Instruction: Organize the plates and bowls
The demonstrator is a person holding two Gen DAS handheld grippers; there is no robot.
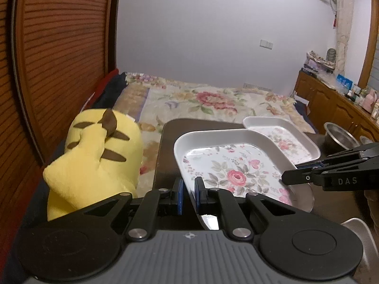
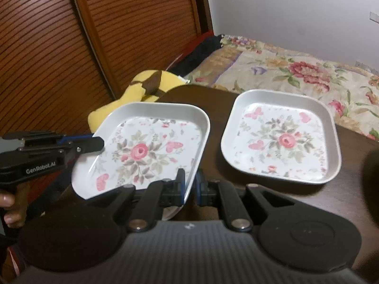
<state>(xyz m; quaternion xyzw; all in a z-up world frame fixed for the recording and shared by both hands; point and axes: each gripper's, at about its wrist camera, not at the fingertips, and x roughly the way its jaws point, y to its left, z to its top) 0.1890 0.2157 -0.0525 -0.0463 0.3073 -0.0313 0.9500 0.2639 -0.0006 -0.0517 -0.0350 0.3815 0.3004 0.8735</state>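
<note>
A square white plate with a rose print (image 1: 234, 170) (image 2: 146, 151) is held above the dark table (image 1: 170, 142) (image 2: 213, 108). My left gripper (image 1: 188, 189) is shut on its near-left rim and shows in the right wrist view (image 2: 94, 142). My right gripper (image 2: 189, 182) is shut on its opposite rim and shows in the left wrist view (image 1: 291, 175). A second matching rose plate (image 1: 281, 139) (image 2: 281, 137) lies flat on the table to the right.
A yellow plush toy (image 1: 94, 161) (image 2: 146, 85) lies left of the table. A metal bowl (image 1: 338, 137) sits at the right. A bed with a floral cover (image 1: 213, 101) lies behind. A wooden slatted door (image 1: 59, 47) stands at the left.
</note>
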